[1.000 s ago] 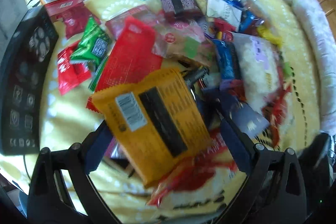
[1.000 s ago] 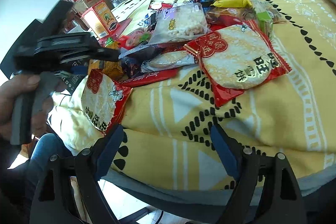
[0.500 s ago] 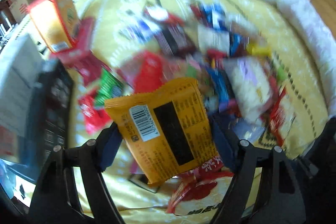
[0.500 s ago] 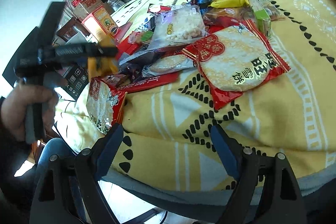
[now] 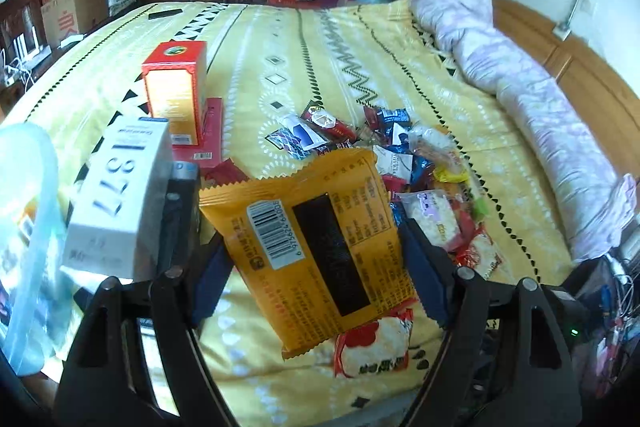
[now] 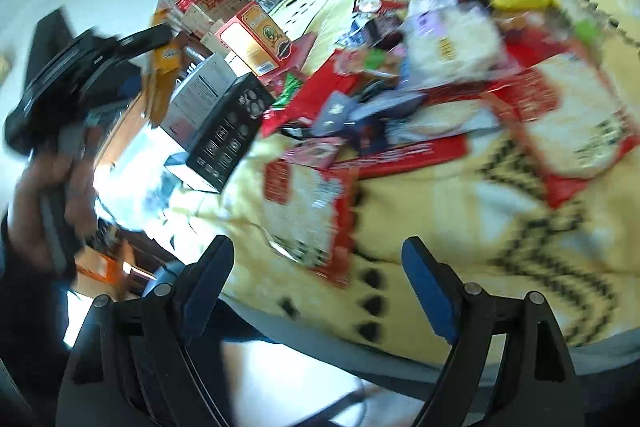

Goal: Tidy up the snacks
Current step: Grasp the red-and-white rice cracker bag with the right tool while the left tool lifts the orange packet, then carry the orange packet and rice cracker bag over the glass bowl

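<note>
Left wrist cam is sitting above the bed (image 5: 328,67), looking down its length toward the far wardrobe. Right wrist cam is looking in low from the bed's near edge, close up, blurred. Both are sharing the snack pile (image 5: 416,163) and orange box (image 6: 256,35).

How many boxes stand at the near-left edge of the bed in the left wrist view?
3, maybe more hidden: an orange-and-red box standing upright farthest back, a flat red box lying under and beside it, and a white box marked 1877 nearest, partly covering a black one.
</note>
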Available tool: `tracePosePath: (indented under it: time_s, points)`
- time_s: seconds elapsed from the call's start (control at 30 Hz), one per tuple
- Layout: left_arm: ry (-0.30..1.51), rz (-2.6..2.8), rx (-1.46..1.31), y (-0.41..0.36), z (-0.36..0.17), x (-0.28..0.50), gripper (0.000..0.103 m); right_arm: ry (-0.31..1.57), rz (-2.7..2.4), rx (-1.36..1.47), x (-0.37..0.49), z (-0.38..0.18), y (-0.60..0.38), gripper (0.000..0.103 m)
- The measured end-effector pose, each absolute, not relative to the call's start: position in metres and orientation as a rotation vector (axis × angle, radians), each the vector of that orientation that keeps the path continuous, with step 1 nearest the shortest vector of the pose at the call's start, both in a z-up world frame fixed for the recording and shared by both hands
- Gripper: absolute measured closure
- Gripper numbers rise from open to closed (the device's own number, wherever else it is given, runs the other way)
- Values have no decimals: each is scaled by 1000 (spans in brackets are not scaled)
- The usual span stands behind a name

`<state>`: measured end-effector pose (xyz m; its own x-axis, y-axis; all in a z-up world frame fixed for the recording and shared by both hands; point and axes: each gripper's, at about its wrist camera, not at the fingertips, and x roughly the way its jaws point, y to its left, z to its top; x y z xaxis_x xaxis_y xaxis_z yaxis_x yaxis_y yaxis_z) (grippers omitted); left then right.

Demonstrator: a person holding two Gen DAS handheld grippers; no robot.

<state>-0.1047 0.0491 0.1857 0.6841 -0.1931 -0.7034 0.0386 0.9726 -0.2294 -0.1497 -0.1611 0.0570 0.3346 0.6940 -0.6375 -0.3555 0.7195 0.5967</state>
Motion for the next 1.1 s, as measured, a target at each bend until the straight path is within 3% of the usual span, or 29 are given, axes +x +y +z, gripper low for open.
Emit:
tracePosePath:
  time_s: [0.27,0.37,0.5,0.67,0.73,1.1]
  points:
    - [776,-147,-279,76,183,-126,23,1111,570,311,-138,55,-90,14]
    - [769,-160,-309,84,180,-132,23,1148,454,212,-134,51,-69,7]
    - [762,-183,-346,96,176,-139,22,1149,389,86,-136,38,-49,6]
    - [757,-212,-365,104,173,-146,22,1123,402,13,-146,27,-50,15]
    - [747,-211,-377,111,174,-149,22,1107,425,20,-148,30,-56,23]
    - [635,-146,-440,163,200,-163,22,919,473,19,-158,108,-66,24]
